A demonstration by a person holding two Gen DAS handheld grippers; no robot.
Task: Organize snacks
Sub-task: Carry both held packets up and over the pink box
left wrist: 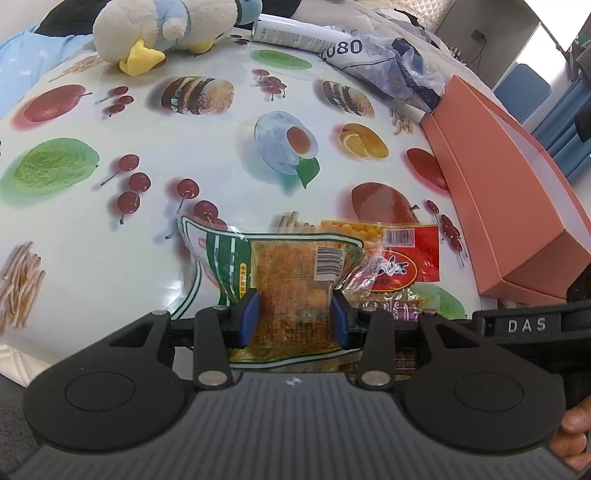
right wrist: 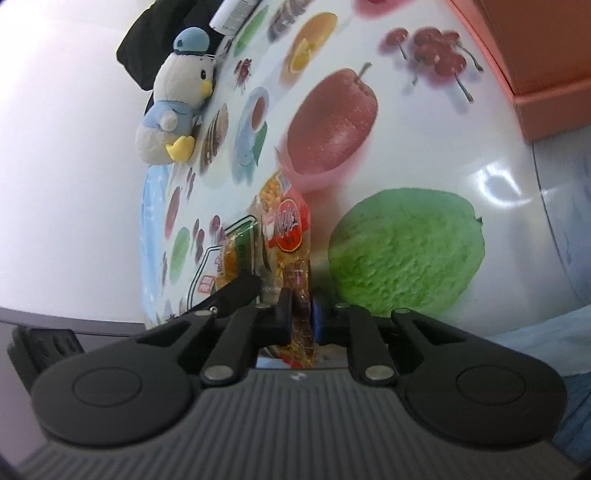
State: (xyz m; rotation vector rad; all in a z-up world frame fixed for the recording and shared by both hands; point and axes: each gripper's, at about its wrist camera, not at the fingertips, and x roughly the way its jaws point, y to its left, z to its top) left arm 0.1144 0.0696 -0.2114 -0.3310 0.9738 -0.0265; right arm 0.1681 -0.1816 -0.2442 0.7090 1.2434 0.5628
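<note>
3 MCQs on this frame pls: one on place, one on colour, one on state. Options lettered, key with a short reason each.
1. Where does the plush penguin sit?
A. at the far edge of the tablecloth
B. inside the orange box
C. between the left gripper's pads

2. What colour is the long box at the right of the left wrist view?
A. green
B. salmon orange
C. black

3. What is the left gripper doing?
A. open over bare cloth
B. shut on nothing
C. clamped on the green-edged snack packet

Key: A, the plush sits at the far side of the cloth; B, the box sides are salmon orange; C, both blue pads press the packet's sides.
</note>
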